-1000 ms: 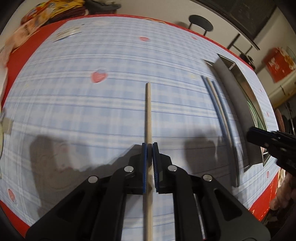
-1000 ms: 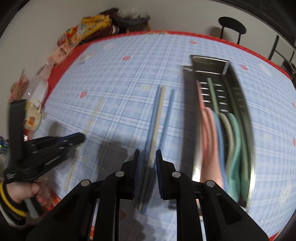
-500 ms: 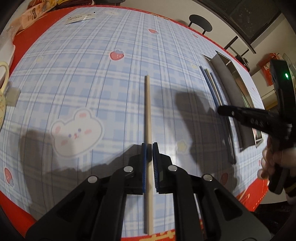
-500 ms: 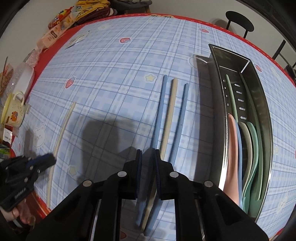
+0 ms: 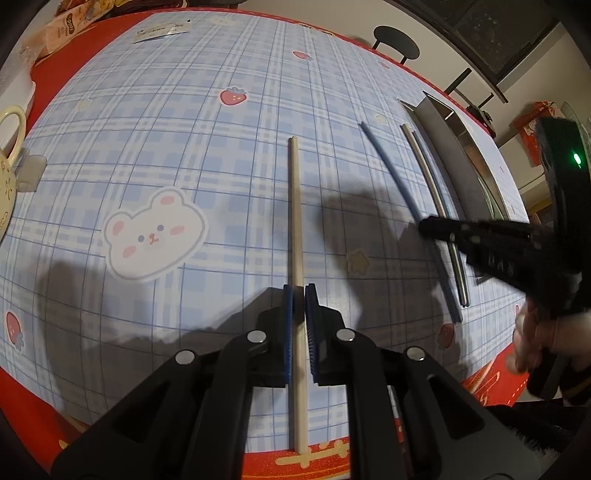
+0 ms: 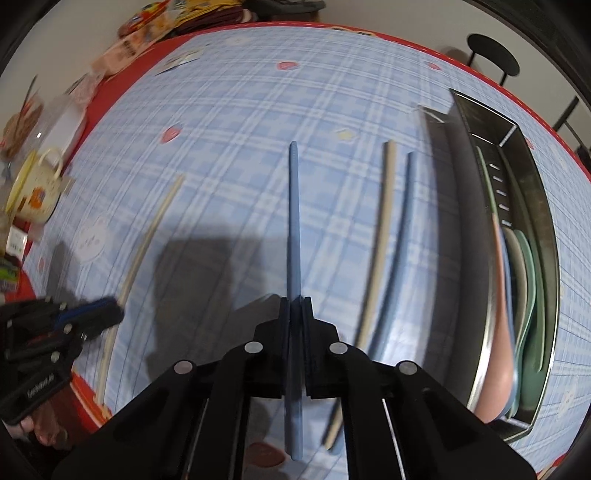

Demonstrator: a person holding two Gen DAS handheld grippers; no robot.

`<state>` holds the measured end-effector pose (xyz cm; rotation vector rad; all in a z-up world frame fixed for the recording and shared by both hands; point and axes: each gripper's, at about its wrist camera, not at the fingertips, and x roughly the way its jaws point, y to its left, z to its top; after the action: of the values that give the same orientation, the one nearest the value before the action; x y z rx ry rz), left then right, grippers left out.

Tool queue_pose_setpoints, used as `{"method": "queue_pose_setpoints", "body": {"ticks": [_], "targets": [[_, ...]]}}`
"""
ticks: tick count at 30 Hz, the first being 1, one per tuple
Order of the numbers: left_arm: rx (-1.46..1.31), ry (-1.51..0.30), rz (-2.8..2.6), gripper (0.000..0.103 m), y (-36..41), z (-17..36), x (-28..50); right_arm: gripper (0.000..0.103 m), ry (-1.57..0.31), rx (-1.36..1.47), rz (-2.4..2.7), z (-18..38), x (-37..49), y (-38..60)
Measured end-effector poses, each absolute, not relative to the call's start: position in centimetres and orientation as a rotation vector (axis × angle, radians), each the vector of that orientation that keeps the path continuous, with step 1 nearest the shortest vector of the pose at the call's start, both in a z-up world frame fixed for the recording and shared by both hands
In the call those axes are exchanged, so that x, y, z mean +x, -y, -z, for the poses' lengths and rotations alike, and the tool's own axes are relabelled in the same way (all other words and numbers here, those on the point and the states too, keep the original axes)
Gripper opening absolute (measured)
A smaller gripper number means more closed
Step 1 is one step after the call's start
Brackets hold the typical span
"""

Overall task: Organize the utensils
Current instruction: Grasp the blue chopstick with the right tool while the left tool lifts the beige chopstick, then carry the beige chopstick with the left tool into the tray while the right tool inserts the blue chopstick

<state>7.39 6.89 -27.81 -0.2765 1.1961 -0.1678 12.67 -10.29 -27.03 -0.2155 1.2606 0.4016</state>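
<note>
- The right wrist view is motion-blurred; packets (image 6: 147,22) at the far left corner cannot be read.
- The mug (image 5: 7,177) is cut by the left edge.
- The steel tray (image 5: 454,155) interior is mostly hidden behind its near wall in the left wrist view.

Home dining room; bear-print tablecloth (image 5: 155,229), mug (image 6: 35,192)

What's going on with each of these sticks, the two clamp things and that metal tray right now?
left gripper: shut on the beige chopstick.
beige chopstick: clamped.
right gripper: shut on the blue chopstick.
blue chopstick: clamped, apart from the other two.
second beige chopstick: lying loose on the tablecloth.
second blue chopstick: lying loose beside it.
metal tray: open-topped, holding pastel spoons.
mug: upright.
</note>
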Motion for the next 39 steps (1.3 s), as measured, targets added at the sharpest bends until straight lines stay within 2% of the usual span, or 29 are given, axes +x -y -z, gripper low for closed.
{"method": "queue_pose_setpoints", "body": {"ticks": [7,18,39], "targets": [[-0.271,-1.180,0.175,0.013,-6.8,27.8,7.6,0.007,-1.240,-0.282,-0.451,27.0,10.5,9.1],[-0.255,-1.178,0.158,0.011,-6.4,27.7,7.8,0.006,-1.276,-0.164,-0.495,26.8,8.5,10.8],[-0.439,-1.153,0.164,0.010,-7.0,25.4,7.0,0.006,-1.118,0.028,-0.478,21.7,7.5,17.6]]}}
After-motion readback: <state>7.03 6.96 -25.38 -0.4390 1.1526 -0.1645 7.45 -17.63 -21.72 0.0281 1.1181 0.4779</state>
